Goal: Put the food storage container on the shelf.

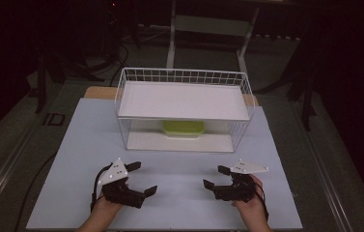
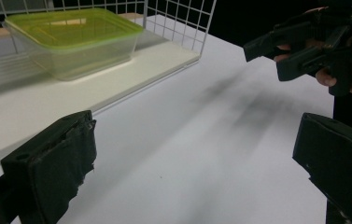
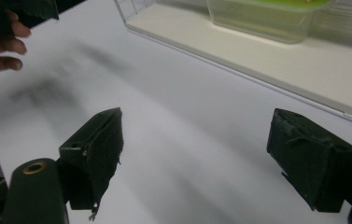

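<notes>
Resting near the front edge of a white table, the left gripper sits at the left of the high view, held from below by a person's hand, its two black jaws spread wide with nothing between them and pointing toward the middle of the table. Behind the gap between the two grippers, well apart from both, stands a white wire basket with a flat white shelf across its top. Under that shelf, on the basket's floor and toward the back, sits a clear plastic box with a green lid; the left gripper view shows it closed and upright. At the right, the right gripper mirrors the first, held by the other hand, jaws likewise spread and empty, facing inward over bare tabletop.
</notes>
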